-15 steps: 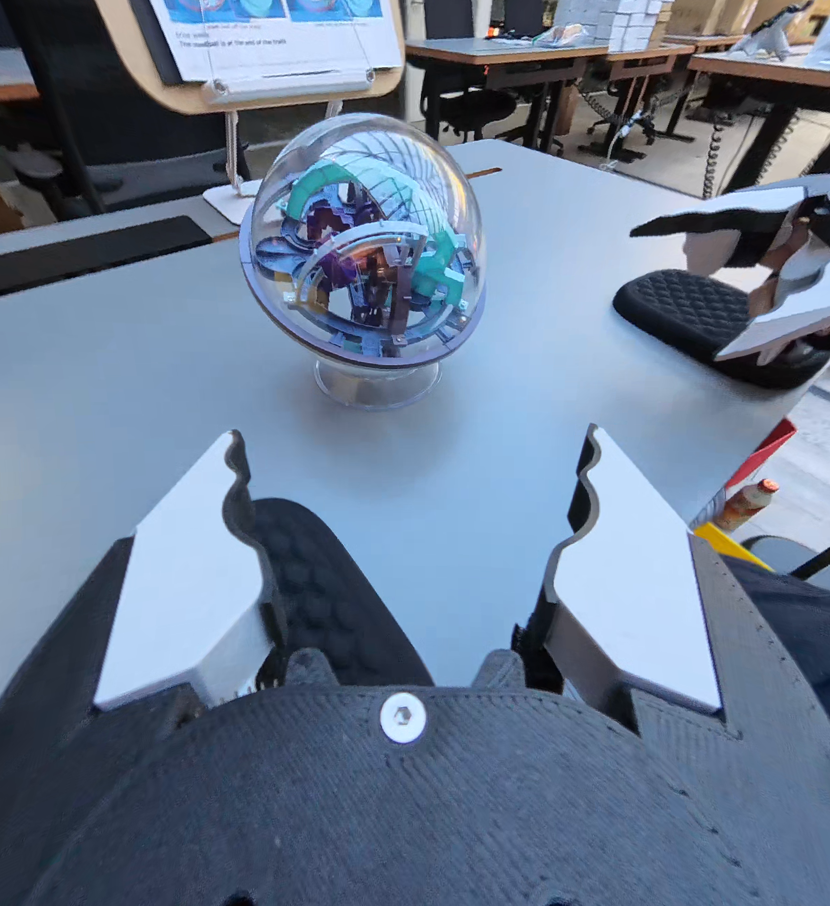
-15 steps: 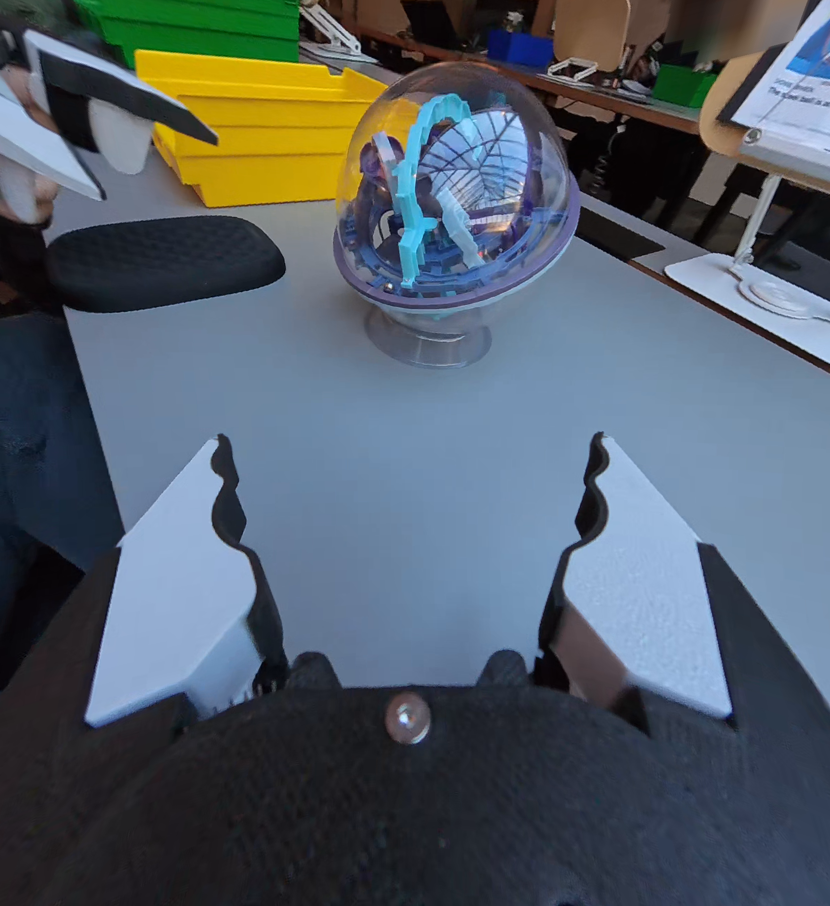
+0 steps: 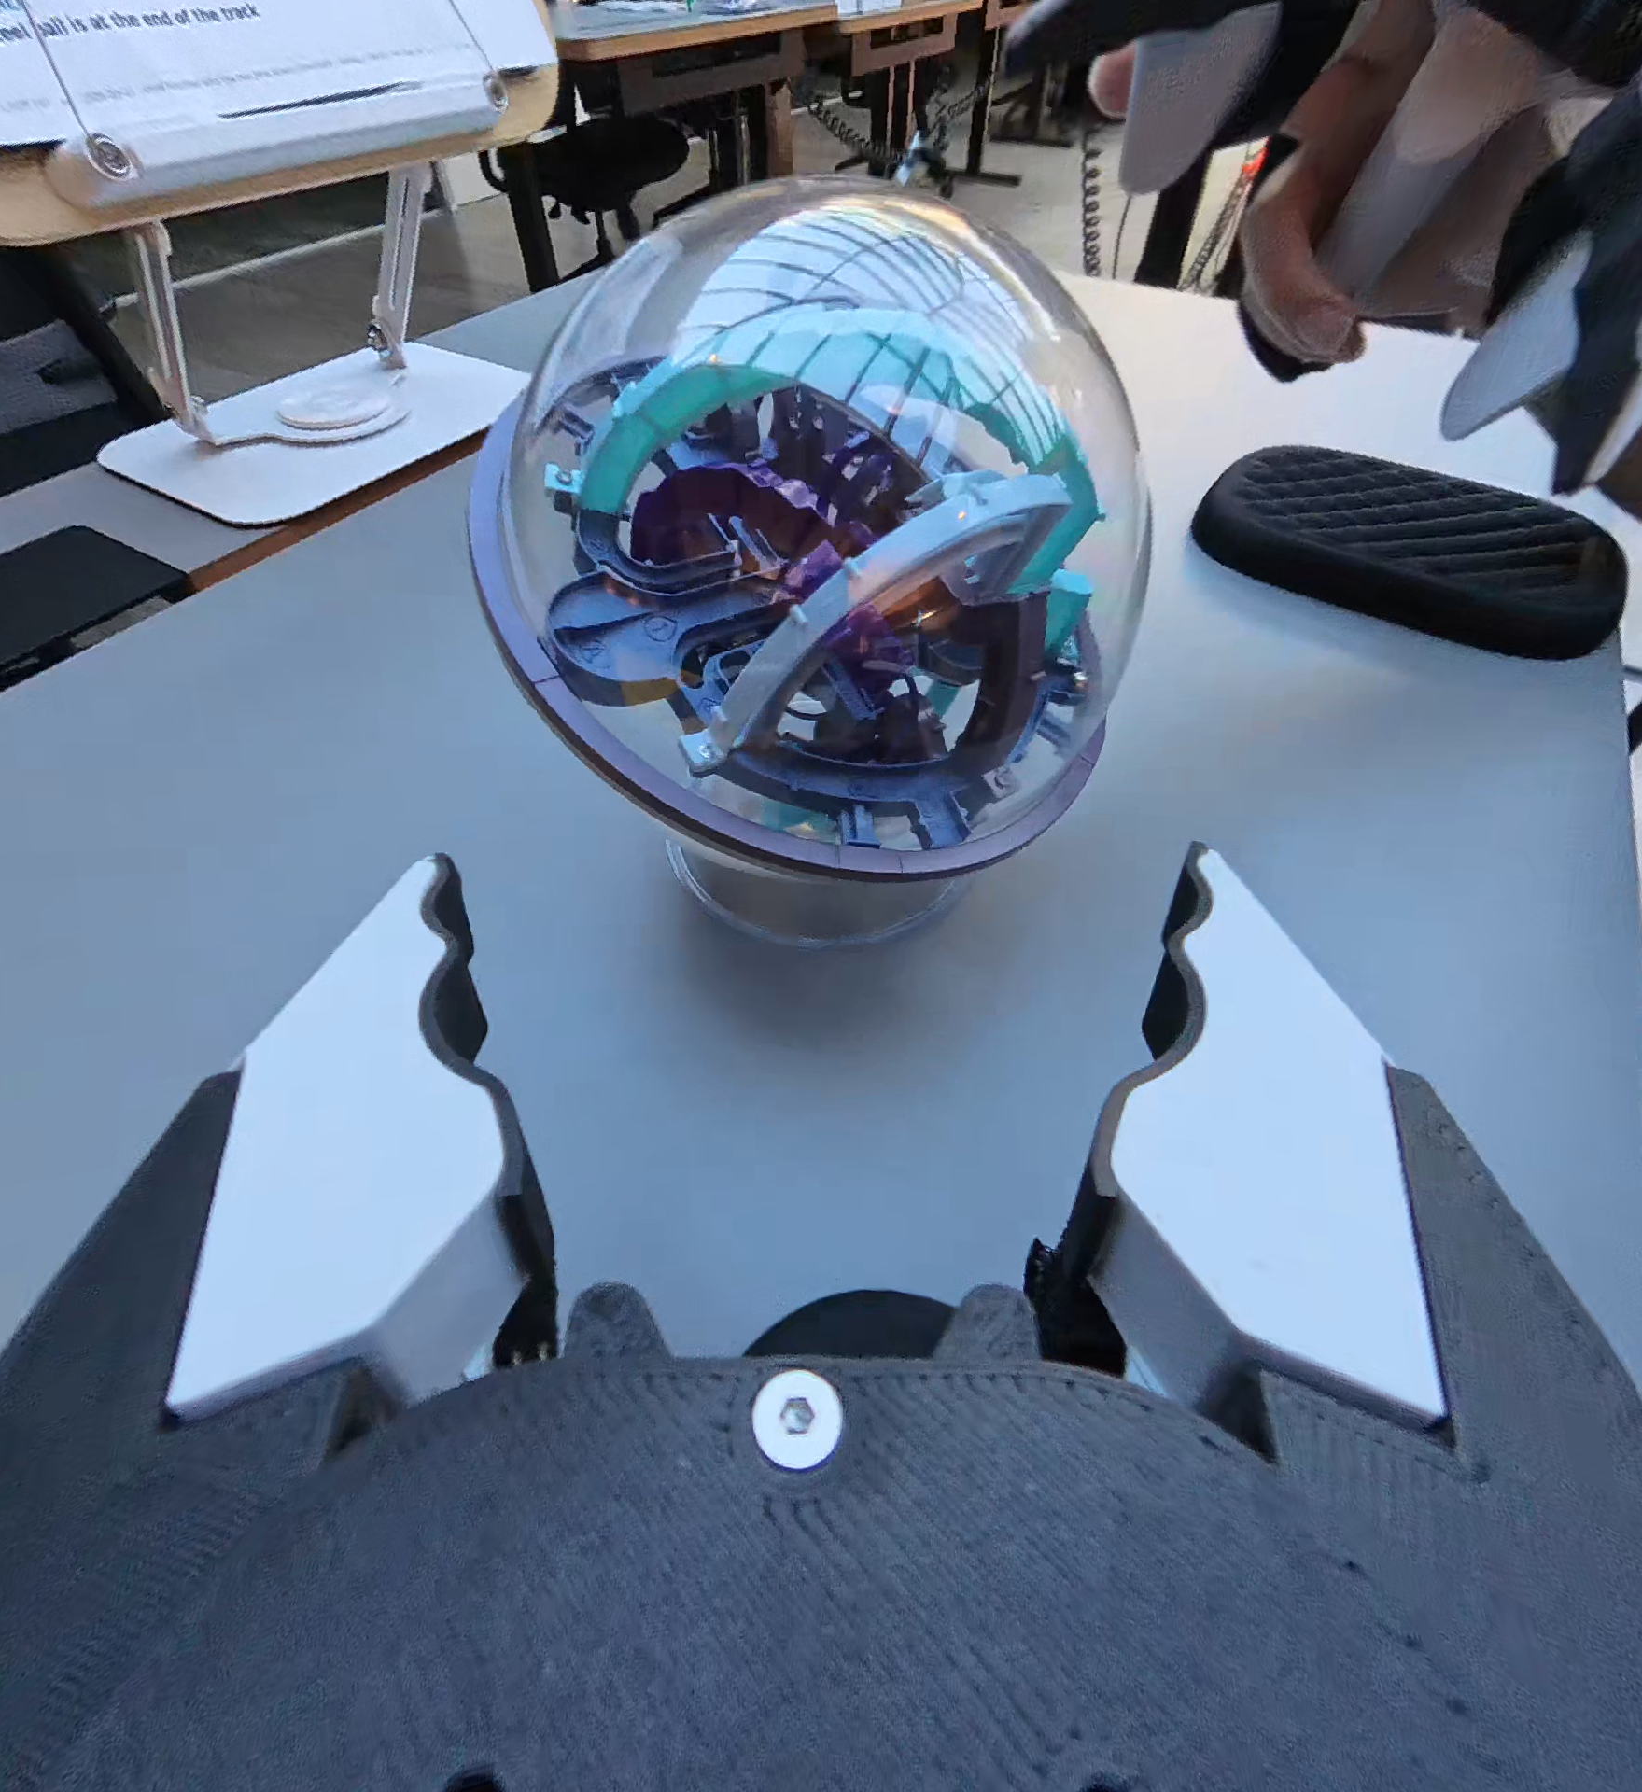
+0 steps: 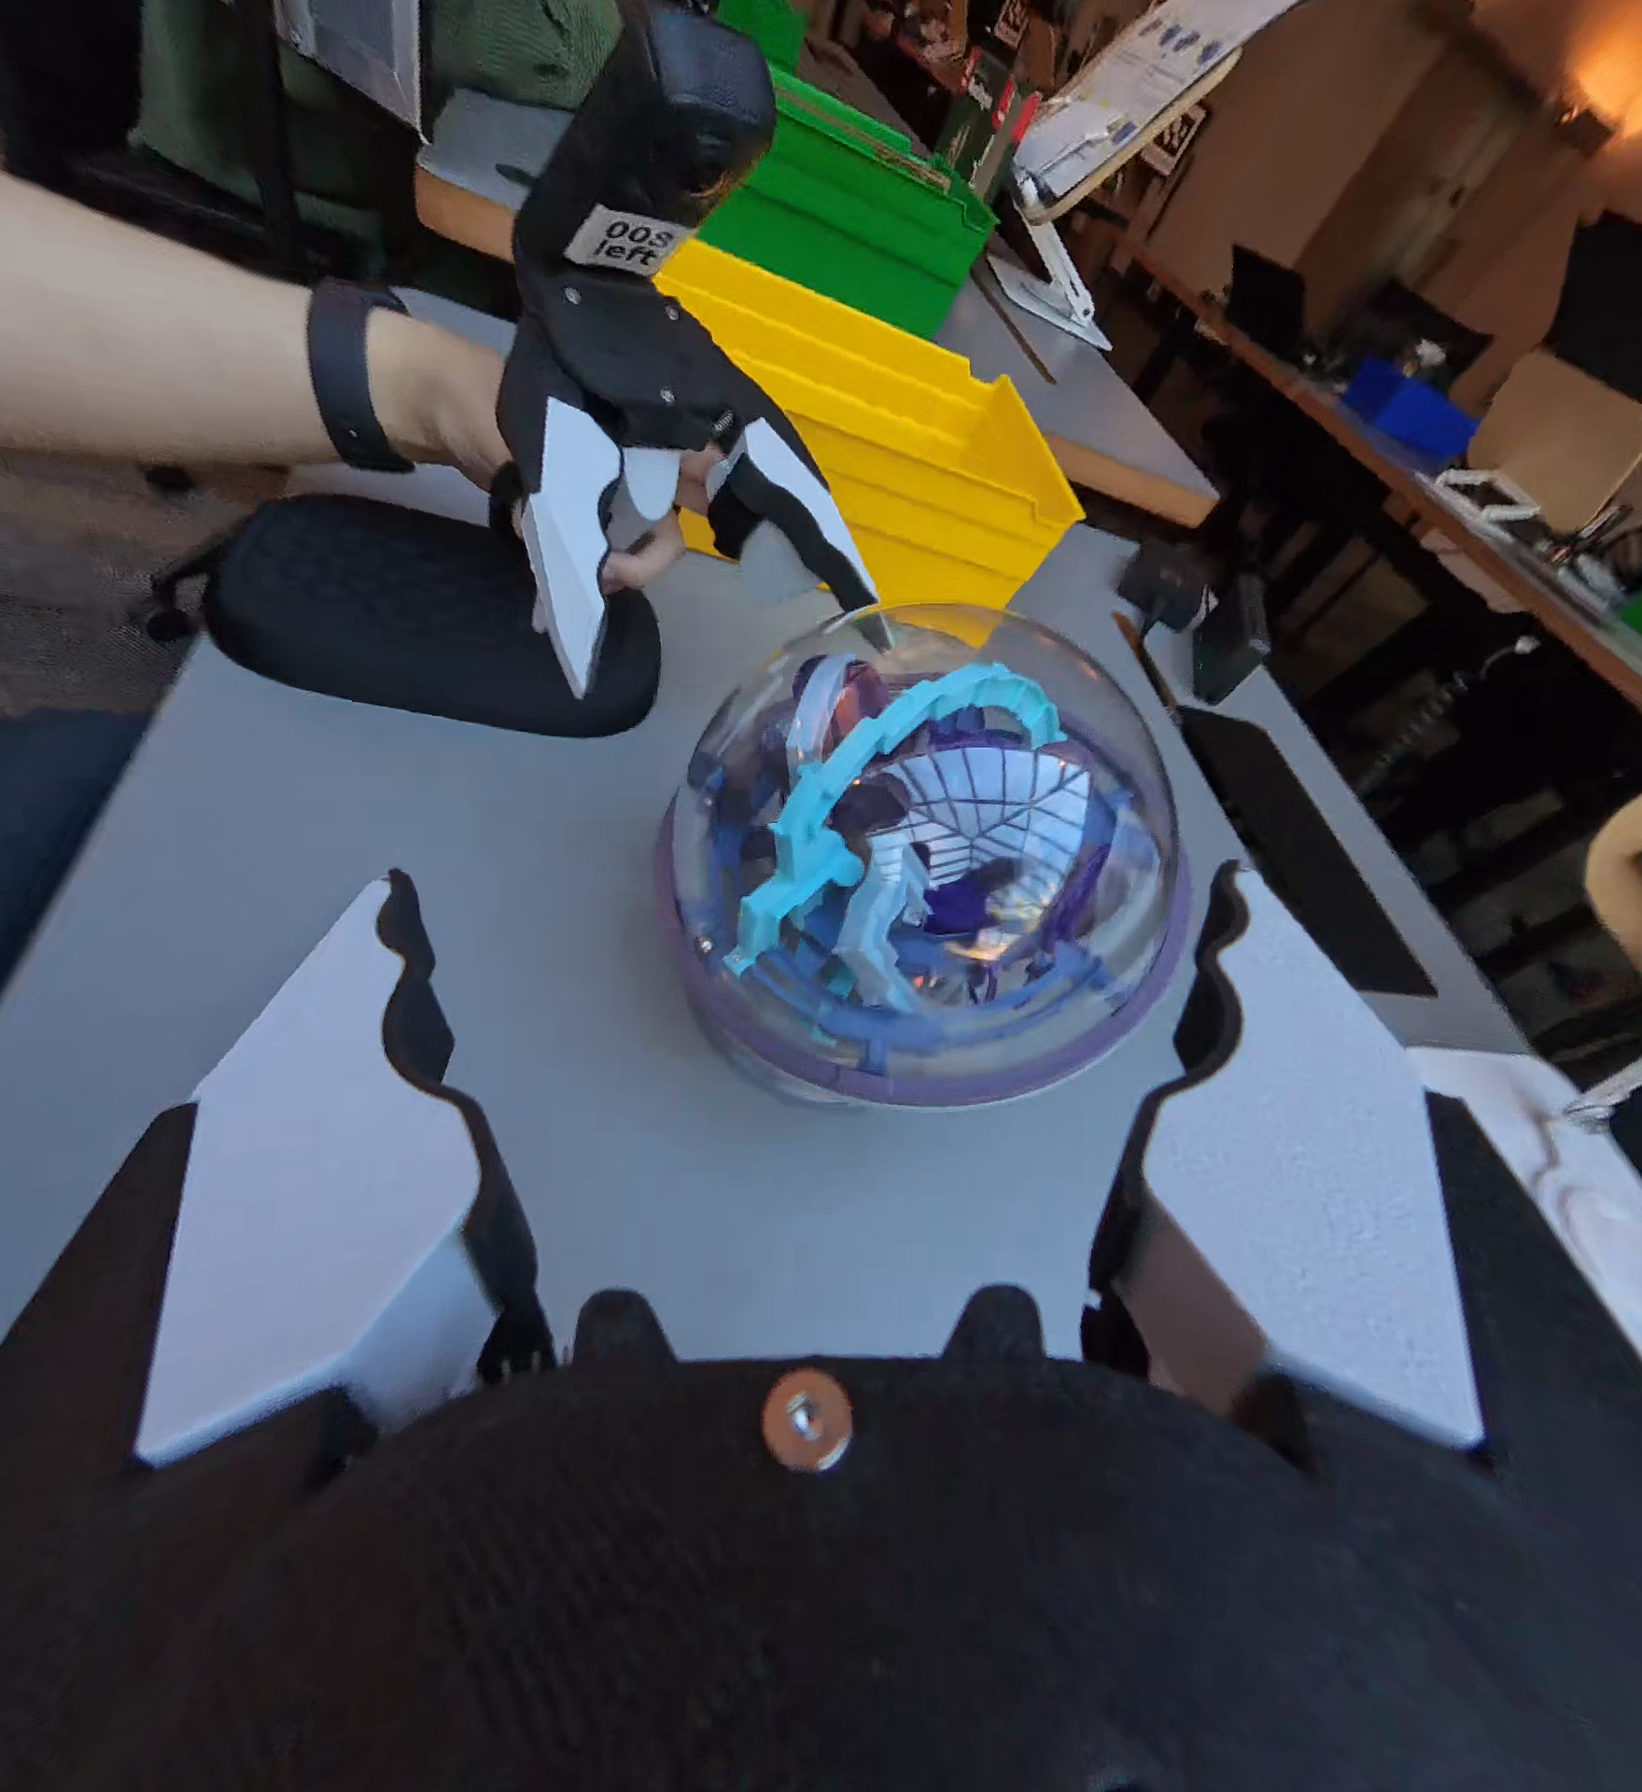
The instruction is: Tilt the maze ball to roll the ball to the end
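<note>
Left wrist view: one maze ball (image 3: 802, 572), steel ball indiscernible; left gripper (image 3: 817, 955) and right gripper (image 4: 807, 965) both gaped wide, empty.

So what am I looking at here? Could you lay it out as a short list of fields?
Main object: maze ball, a clear sphere with coloured tracks inside
Support: clear stand on the grey table
Left gripper: open, empty, short of the ball
Right gripper: open, empty, ball ahead between its fingers
Contact: neither gripper grips the ball
Small steel ball inside: cannot make it out
Nearby: black pad, yellow bin, green bin
</note>
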A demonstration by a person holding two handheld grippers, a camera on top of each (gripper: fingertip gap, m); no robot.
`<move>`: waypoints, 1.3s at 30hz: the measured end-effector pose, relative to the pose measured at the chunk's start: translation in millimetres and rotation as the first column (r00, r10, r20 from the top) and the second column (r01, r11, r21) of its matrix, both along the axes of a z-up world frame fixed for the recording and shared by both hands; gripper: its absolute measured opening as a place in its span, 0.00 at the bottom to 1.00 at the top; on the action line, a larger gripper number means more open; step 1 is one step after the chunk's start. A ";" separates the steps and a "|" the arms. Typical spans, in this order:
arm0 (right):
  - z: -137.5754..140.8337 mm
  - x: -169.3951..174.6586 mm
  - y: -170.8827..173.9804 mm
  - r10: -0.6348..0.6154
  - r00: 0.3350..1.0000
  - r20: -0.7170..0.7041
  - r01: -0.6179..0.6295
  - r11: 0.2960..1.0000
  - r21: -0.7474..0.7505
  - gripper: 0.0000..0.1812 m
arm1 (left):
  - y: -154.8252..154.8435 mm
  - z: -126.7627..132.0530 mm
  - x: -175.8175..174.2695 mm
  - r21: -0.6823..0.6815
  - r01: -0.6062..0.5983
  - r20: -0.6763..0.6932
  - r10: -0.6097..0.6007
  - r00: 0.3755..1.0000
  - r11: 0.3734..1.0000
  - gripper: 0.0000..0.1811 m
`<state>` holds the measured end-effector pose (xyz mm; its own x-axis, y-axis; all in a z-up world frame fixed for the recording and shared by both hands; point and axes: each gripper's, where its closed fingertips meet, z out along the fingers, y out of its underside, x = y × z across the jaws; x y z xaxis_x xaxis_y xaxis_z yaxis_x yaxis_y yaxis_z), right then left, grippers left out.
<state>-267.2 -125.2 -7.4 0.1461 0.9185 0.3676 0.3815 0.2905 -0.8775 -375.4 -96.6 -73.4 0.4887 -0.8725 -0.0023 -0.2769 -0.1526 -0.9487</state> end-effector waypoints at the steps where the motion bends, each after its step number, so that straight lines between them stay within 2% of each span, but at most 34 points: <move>1: -4.2 -2.3 9.9 -0.011 0.999 0.032 0.009 0.998 0.068 0.85 | 0.0 -2.2 2.6 0.017 0.018 0.008 -0.019 1.000 1.000 0.77; 3: -22.6 -5.3 28.0 -0.026 0.995 0.100 0.012 0.990 0.144 0.85 | -0.2 -10.1 4.4 0.026 0.024 -0.010 -0.024 1.000 0.999 0.77; 4: -28.3 -8.1 32.3 -0.018 0.996 0.087 0.005 0.989 0.148 0.85 | 0.5 -9.4 4.1 0.033 0.015 -0.012 -0.014 1.000 0.999 0.79; 8: -28.7 -10.6 33.9 0.008 0.997 -0.071 -0.001 0.995 0.098 0.85 | 3.3 -8.5 4.2 0.083 -0.008 -0.044 0.012 0.999 0.997 0.80; 11: -38.7 -3.9 41.0 -0.042 0.999 -0.006 0.043 0.976 0.213 0.85 | 3.4 -23.8 9.6 0.077 0.007 -0.145 0.004 0.989 0.997 0.80; 13: -45.8 -1.1 41.3 -0.056 0.998 -0.007 0.056 0.977 0.204 0.85 | 4.4 -31.0 11.6 0.077 0.011 -0.198 0.004 0.980 0.997 0.79; 15: -48.2 -1.7 37.4 -0.040 0.998 -0.044 0.048 0.977 0.207 0.85 | 8.6 -29.7 12.4 0.118 0.013 -0.208 0.012 0.978 0.993 0.70; 16: -51.7 -0.3 41.0 -0.058 0.998 -0.022 0.062 0.961 0.269 0.85 | 12.4 -27.1 12.2 0.140 0.009 -0.199 0.019 0.980 0.990 0.69; 18: -57.2 3.1 51.4 -0.107 0.994 0.033 0.086 0.917 0.390 0.85 | 17.4 -25.5 13.4 0.115 0.021 -0.181 0.000 0.984 0.993 0.74; 21: -60.9 1.3 62.2 -0.124 0.991 0.054 0.088 0.894 0.438 0.85 | 21.3 -38.2 15.2 0.021 0.065 -0.220 -0.059 0.974 0.998 0.82; 25: -73.3 -6.7 68.6 -0.090 0.990 0.104 0.037 0.901 0.432 0.85 | 31.5 -56.0 14.2 0.069 0.090 -0.338 -0.062 0.939 0.994 0.80; 29: -77.9 -12.7 71.2 -0.061 0.989 0.137 -0.011 0.883 0.469 0.85 | 34.2 -63.7 20.2 0.151 0.099 -0.379 -0.035 0.925 0.983 0.74; 32: -78.7 -18.9 73.0 -0.040 0.989 0.144 -0.035 0.874 0.485 0.85 | 38.3 -62.9 20.4 0.151 0.082 -0.356 -0.023 0.934 0.985 0.74; 35: -79.2 -21.4 78.8 -0.052 0.986 0.156 -0.035 0.861 0.508 0.85 | 36.1 -53.8 26.0 0.089 0.098 -0.259 -0.072 0.963 0.991 0.71; 39: -78.8 -21.8 82.1 -0.063 0.987 0.147 -0.017 0.871 0.490 0.85 | 36.5 -55.2 31.4 -0.001 0.122 -0.213 -0.119 0.970 0.993 0.77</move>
<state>-289.0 -43.1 -86.2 0.0697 0.6122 0.7876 0.5114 0.6560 -0.5552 -344.0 -60.1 -128.6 0.3674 -0.9240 -0.1060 -0.4881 -0.0945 -0.8677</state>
